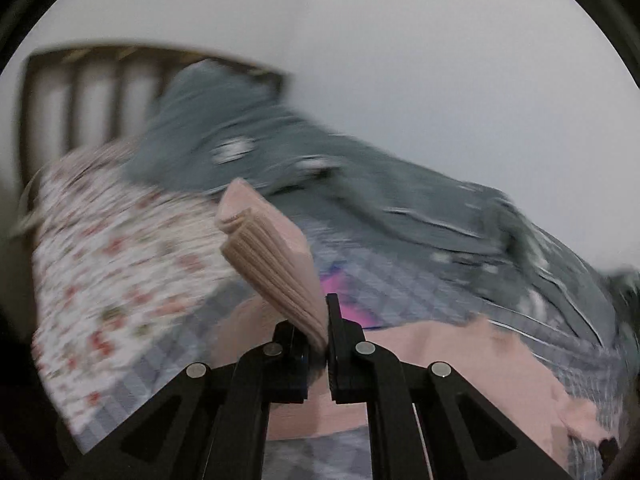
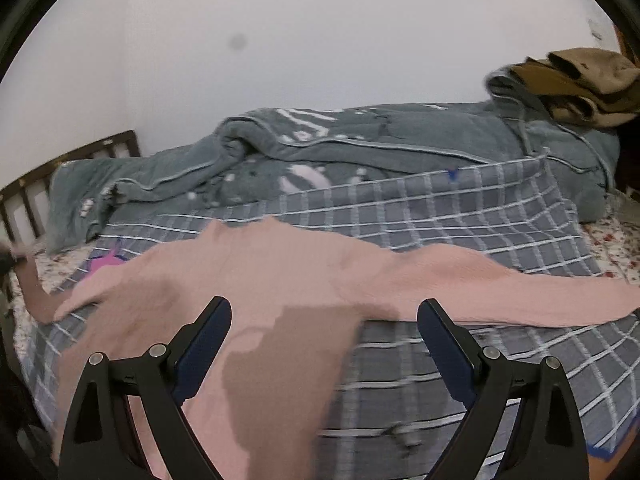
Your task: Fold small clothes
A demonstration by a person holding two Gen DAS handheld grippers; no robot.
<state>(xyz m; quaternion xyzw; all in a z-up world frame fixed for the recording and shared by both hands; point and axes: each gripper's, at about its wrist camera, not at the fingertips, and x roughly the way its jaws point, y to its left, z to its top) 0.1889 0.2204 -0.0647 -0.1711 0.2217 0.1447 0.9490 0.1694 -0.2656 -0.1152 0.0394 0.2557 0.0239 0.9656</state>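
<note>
The jaws of the left gripper [image 1: 322, 332] are clamped on a ribbed cuff [image 1: 272, 256] of the pink sweater [image 2: 280, 264], the cuff sticking up toward eleven o'clock. The right gripper [image 2: 324, 316] stands wide, holding nothing. The sweater lies flat on the checked blanket [image 2: 460, 208], its long axis running nine to three; its other sleeve [image 2: 560, 300] trails toward three o'clock, nearer the right gripper.

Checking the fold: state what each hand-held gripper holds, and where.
Left hand-held gripper: shut on the pink top, at its sleeve cuff. Right hand-held gripper: open, holding nothing.
</note>
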